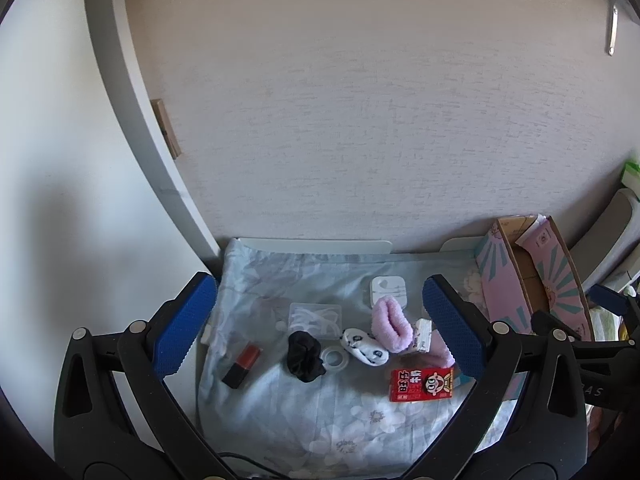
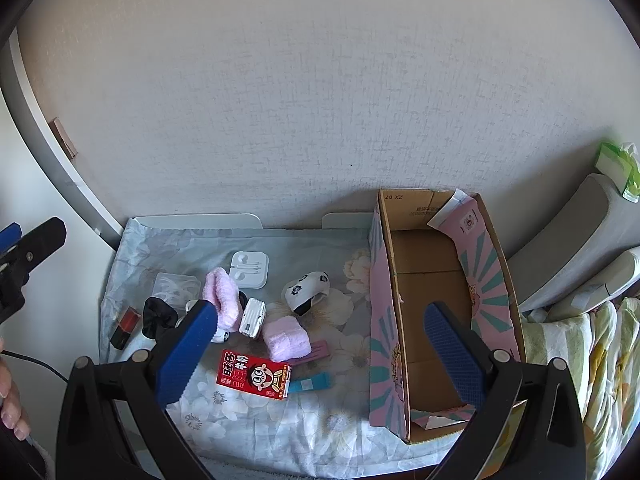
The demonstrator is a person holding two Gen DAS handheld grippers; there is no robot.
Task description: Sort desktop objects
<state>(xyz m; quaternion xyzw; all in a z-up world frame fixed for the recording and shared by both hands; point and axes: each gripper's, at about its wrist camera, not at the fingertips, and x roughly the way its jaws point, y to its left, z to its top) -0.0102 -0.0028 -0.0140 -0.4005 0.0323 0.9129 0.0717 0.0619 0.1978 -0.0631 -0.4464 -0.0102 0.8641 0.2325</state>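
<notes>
Right wrist: spread fingers [image 2: 452,356] over cardboard box [image 2: 424,264]

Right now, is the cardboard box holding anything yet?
Nearly empty: the cardboard box shows bare brown floor, only a paper scrap at its near end.

Textured beige wall [image 2: 320,100] behind tabletop. Pale floral cloth [image 2: 280,420] covers the tabletop, wrinkled. Grey curved door frame [image 1: 120,120] at left, small wooden block [image 1: 166,128] fixed on it. Metal bracket [image 1: 613,28] high on wall, right. Grey chair [image 2: 568,248] at right, green tissue pack [image 2: 618,168] above it. Striped blanket [image 2: 592,360] beside the chair.
</notes>
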